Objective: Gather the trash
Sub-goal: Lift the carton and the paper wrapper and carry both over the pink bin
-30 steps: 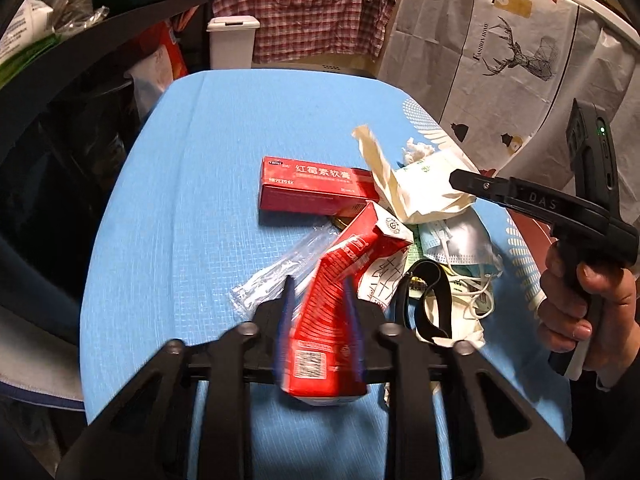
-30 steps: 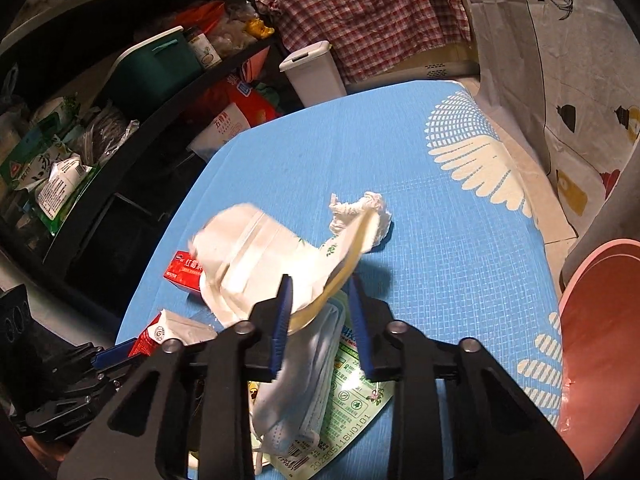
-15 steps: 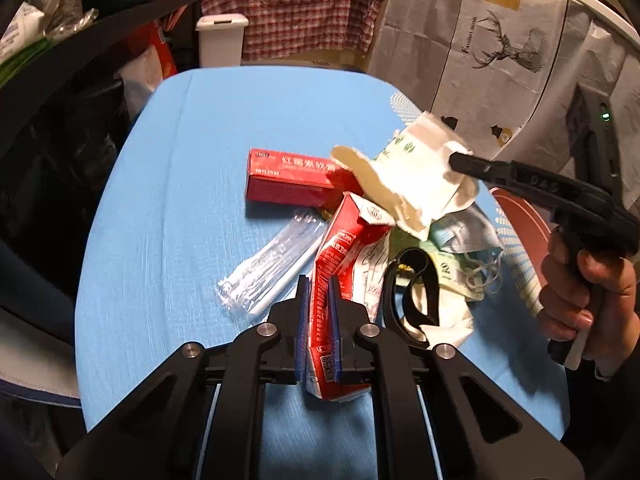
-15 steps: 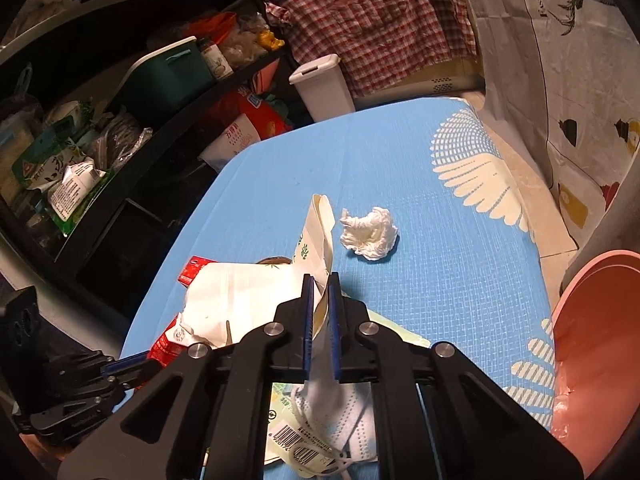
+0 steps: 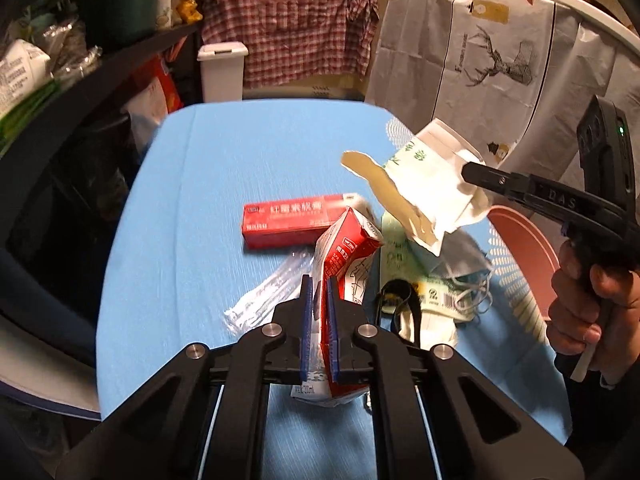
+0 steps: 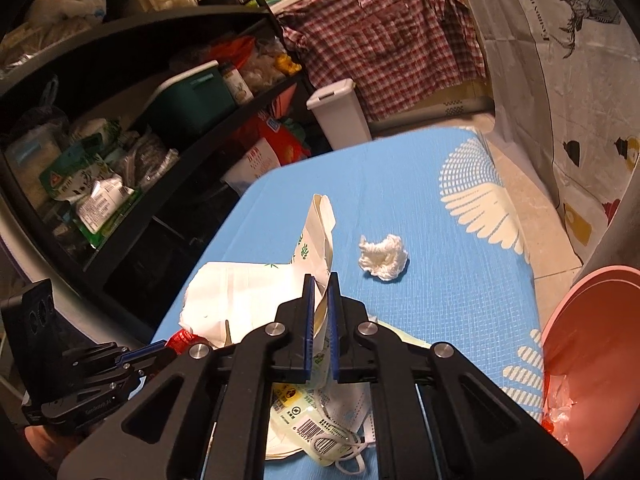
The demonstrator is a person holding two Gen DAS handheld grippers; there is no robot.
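Early yet: left gripper (image 5: 318, 312) jaws clamp the milk carton (image 5: 344, 264), right gripper (image 6: 320, 320) jaws clamp the paper bag (image 6: 248, 300) — mask (image 5: 460, 264), tissue (image 6: 384, 258), red box (image 5: 296, 220) remain.

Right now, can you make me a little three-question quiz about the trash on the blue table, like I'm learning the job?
1. True or false: the left gripper has its fingers shut on the red and white milk carton.
2. What does the right gripper hold?
A. the white paper bag
B. the crumpled tissue
C. the face mask
3. Fill in: the long red box lies flat on the blue ____.

Key: 1 true; 2 A; 3 table.
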